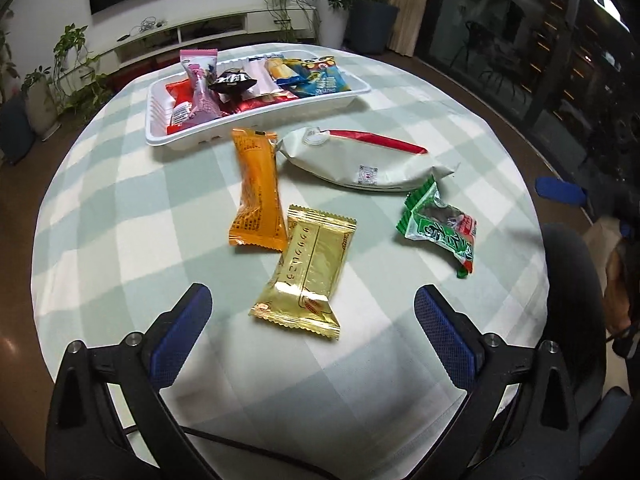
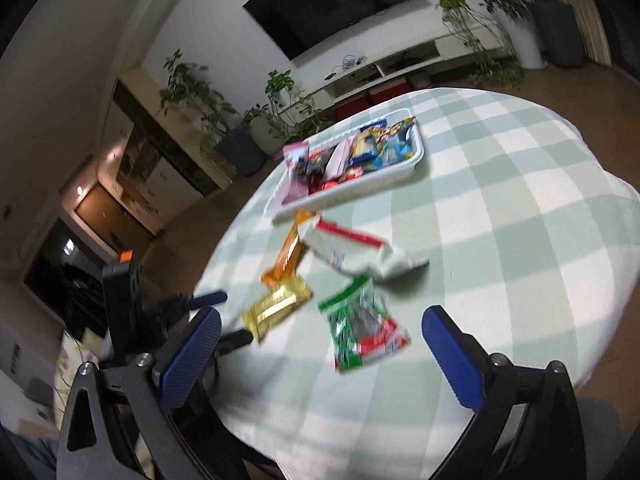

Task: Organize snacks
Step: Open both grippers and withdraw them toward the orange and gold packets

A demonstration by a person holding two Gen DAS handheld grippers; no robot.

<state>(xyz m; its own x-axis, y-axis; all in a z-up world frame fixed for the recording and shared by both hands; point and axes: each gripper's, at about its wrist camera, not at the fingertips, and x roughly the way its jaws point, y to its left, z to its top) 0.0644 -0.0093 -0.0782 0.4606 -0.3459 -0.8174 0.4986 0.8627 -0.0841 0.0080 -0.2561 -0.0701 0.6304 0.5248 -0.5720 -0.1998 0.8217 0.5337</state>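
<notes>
Here is the round bench (image 1: 120, 208) under its pale green and white checked cloth, and the landmark is the white plastic rectangular tray (image 1: 256, 128) at the far side, already piled with assorted wrapped snacks. Just in front of the tray lies the orange foil snack bar (image 1: 258, 188), one end nearly touching the tray's near wall. Beside it, also close to the tray's front, sits the long white pouch with a red strip (image 1: 360, 160), its tip meeting the orange bar's top end. Further out from the tray comes the gold foil wafer packet (image 1: 308, 272), its upper corner touching the orange bar's lower end. Off to the right, well away from the tray, rests the crumpled green and clear candy bag (image 1: 444, 228), apart from the rest.

The left claw (image 1: 314, 322) hovers low with its blue-padded fingers spread wide either side of the gold packet's near end, gripping nothing. The right claw (image 2: 320, 338) is likewise spread wide and empty, poised above the bench with the green bag (image 2: 362, 330) between its blue pads; that view is motion-blurred. The tray (image 2: 416, 158) shows beyond.
</notes>
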